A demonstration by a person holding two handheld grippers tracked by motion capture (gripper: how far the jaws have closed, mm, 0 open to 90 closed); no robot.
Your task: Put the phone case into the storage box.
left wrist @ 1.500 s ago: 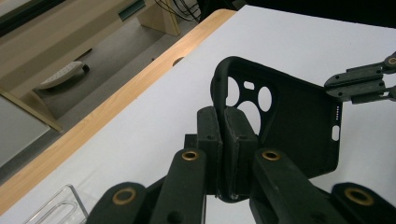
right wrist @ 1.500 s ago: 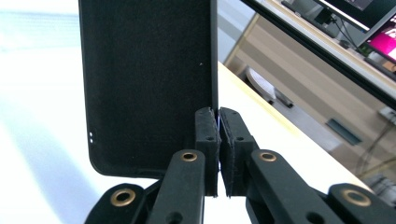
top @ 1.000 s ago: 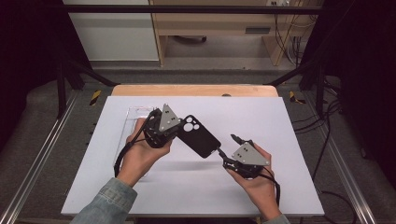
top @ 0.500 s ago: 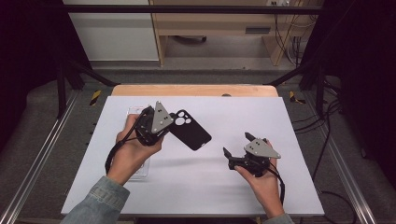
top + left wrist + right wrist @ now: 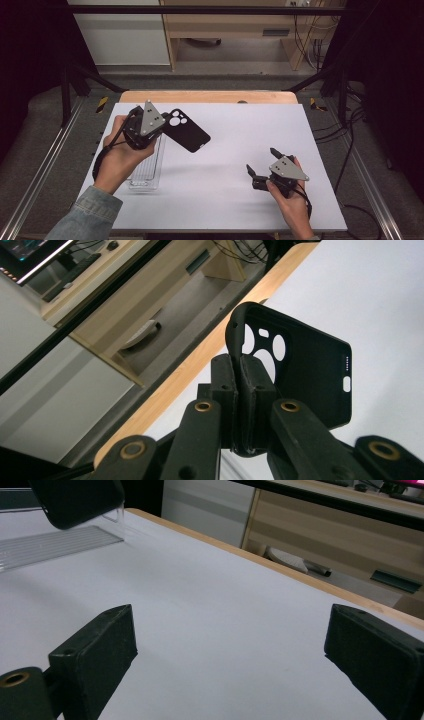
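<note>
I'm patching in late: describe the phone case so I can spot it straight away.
On the white board covering the table, look at its left side, above the clear ridged tray. The phone case hangs there off the surface, its edge pinched in the left gripper. It is matt black with round camera cut-outs, unlike the see-through tray.

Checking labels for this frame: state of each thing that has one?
black phone case: empty, lifted off the table, edge pinched in left claw
left claw: shut on the case
right claw: open, nothing between its pads, low over the white board
clear ribbed tray: flat on the board, empty
</note>
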